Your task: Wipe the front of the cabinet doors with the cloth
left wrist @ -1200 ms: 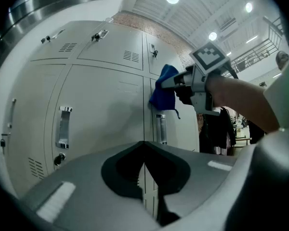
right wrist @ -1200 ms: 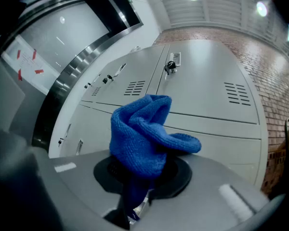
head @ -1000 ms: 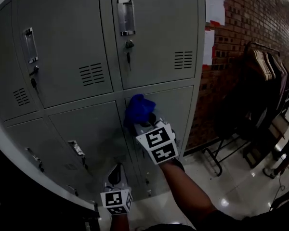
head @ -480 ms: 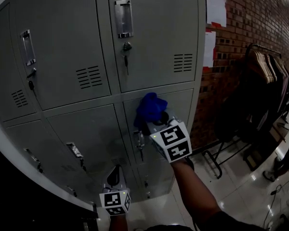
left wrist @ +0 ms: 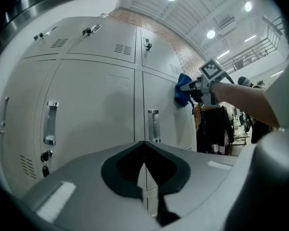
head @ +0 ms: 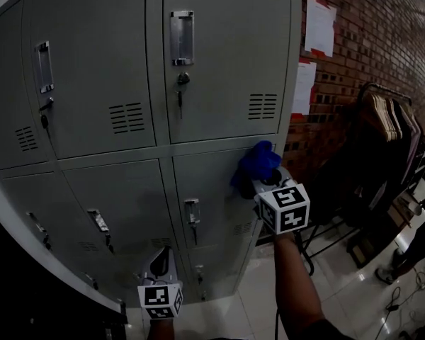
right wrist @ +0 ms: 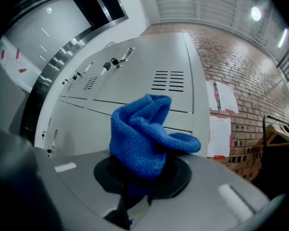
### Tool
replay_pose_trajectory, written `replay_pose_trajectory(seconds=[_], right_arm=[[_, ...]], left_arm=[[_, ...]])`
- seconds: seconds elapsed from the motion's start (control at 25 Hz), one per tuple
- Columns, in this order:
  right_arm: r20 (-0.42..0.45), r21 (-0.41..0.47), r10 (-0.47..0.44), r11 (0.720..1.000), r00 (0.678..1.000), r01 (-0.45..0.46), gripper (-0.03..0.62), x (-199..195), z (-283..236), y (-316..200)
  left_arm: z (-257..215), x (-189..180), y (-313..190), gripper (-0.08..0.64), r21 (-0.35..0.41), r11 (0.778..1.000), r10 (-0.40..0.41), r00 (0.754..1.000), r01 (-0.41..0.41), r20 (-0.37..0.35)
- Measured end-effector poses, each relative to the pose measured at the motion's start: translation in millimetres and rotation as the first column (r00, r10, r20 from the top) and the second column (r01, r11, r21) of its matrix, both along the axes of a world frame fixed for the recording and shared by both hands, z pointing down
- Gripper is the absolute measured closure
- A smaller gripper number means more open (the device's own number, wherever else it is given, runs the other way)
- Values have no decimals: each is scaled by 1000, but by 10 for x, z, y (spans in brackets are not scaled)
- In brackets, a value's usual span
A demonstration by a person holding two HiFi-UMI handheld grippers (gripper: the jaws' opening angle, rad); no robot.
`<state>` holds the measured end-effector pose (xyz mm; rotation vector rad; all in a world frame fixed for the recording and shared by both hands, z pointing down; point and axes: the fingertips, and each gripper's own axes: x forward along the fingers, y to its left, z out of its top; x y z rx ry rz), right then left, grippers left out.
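Head view shows the right gripper (head: 264,181) with jaws clamped on a bunched, nubby blue cloth (head: 255,163) that lies against the upper right corner of a smooth grey metal lower cabinet door (head: 212,183), while the left gripper (head: 163,264), jaws together and empty, hangs low.

The person is reaching the right gripper (head: 263,183) forward on an outstretched forearm (head: 294,282), its jaws clamping a bunched blue knitted cloth (head: 256,163), while the left gripper (head: 163,257) is hanging low, jaws together, gripping nothing.
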<state>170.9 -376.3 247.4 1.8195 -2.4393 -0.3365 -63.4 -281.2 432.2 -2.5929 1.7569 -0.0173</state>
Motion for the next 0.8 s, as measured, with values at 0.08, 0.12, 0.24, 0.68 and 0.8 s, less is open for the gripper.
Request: replay_pose_trajectory(seconds=[0.08, 0.12, 0.24, 0.68, 0.8], right_arm=[[6, -8, 17, 1000, 1000, -17, 524, 173, 11, -10], [5, -9, 25, 1000, 1000, -25, 525, 244, 3, -18], [0, -11, 41, 999, 999, -41, 525, 394, -19, -29], [-24, 20, -32, 999, 999, 32, 523, -89, 18, 217], [-19, 16, -128, 992, 992, 128, 523, -701, 157, 285]], left_arm=[[17, 29, 4, 551, -2, 1000, 1, 1000, -1, 0], [16, 44, -5, 551, -1, 1000, 3, 1000, -3, 1], [3, 81, 2, 551, 1, 1000, 7, 1000, -7, 2], [10, 48, 153, 551, -2, 1000, 0, 1000, 0, -8], [14, -14, 176, 549, -5, 1000, -18, 1000, 18, -12]])
